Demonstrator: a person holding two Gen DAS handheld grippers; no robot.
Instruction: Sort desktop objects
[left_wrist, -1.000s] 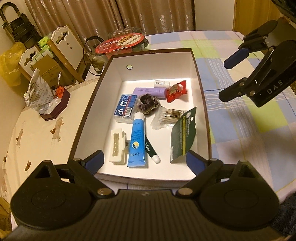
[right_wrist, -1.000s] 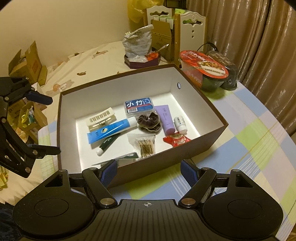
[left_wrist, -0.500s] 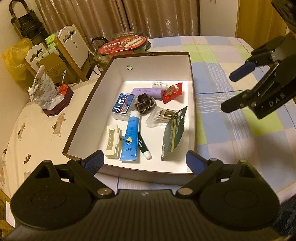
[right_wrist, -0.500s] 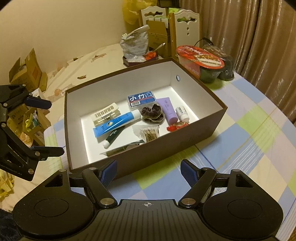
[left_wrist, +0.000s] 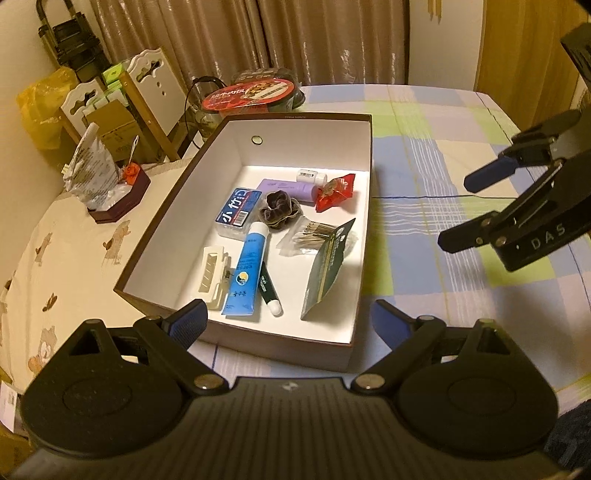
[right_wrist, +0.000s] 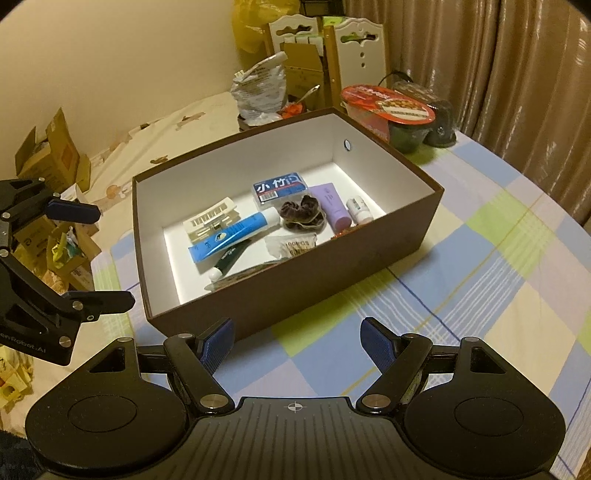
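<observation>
A brown box with a white inside stands on the checked cloth. In it lie a blue tube, a white hair clip, a dark scrunchie, a purple tube, a red snack packet, a bag of cotton swabs, a green card packet and a blue pack. My left gripper hovers open before the box's near end, holding nothing. My right gripper is open and empty beside the box.
A red-lidded noodle bowl and a dark container stand behind the box. A small brown tray with a plastic bag sits on the cream cloth to the left. Chairs and curtains lie beyond; cardboard boxes sit low at the left.
Both grippers have drawn back and away from the box, which now looks smaller and farther off. Both stay open and empty. The objects in the box have not moved.
</observation>
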